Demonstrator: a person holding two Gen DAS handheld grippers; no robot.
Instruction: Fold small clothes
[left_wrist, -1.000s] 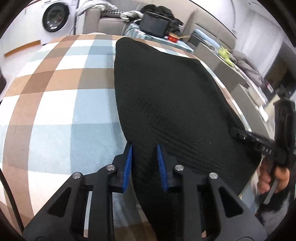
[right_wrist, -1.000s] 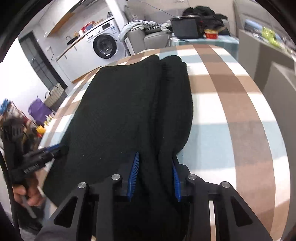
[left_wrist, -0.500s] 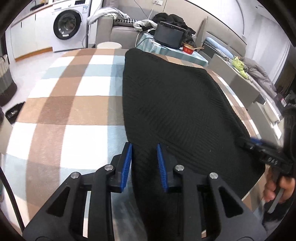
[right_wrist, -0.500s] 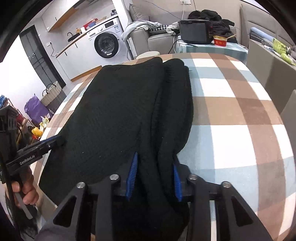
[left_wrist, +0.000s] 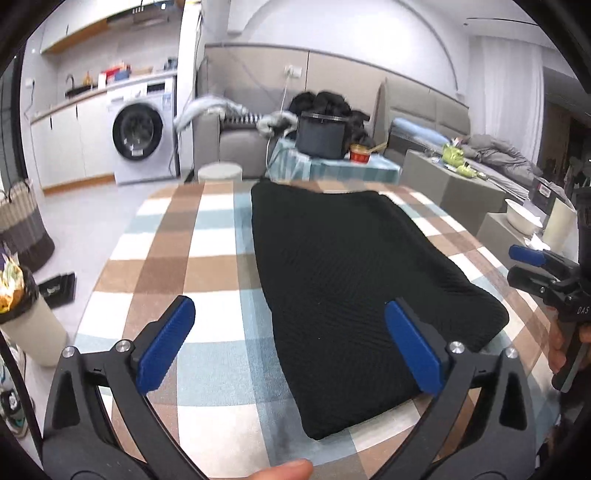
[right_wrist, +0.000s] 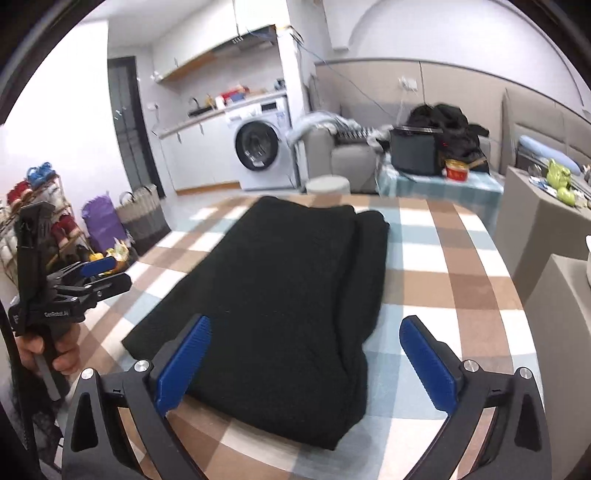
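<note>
A black knit garment (left_wrist: 343, 280) lies folded lengthwise on the checked tablecloth (left_wrist: 166, 266), with a thicker fold along its right side (right_wrist: 369, 266). My left gripper (left_wrist: 290, 308) hovers above its near left corner. Its blue pads (left_wrist: 166, 347) are far apart, still opening, and touch nothing. My right gripper (right_wrist: 306, 325) hovers over the near right end (right_wrist: 288, 332), its jaws also opening and clear of the cloth. Each gripper shows in the other's view, the right gripper (left_wrist: 532, 266) and the left gripper (right_wrist: 99, 273), both held in a hand.
Beyond the table stand a washing machine (left_wrist: 138, 136), a grey sofa (left_wrist: 240, 147) and a side table with a black box (left_wrist: 321, 134) and red bowl (left_wrist: 360, 153). A basket (left_wrist: 22, 229) and bin (left_wrist: 26, 325) sit left; grey cabinets (left_wrist: 443, 177) right.
Both grippers let go of the garment's near edge and their jaws spread wide. Both rose and tipped up, so more of the room shows. The garment now lies flat.
</note>
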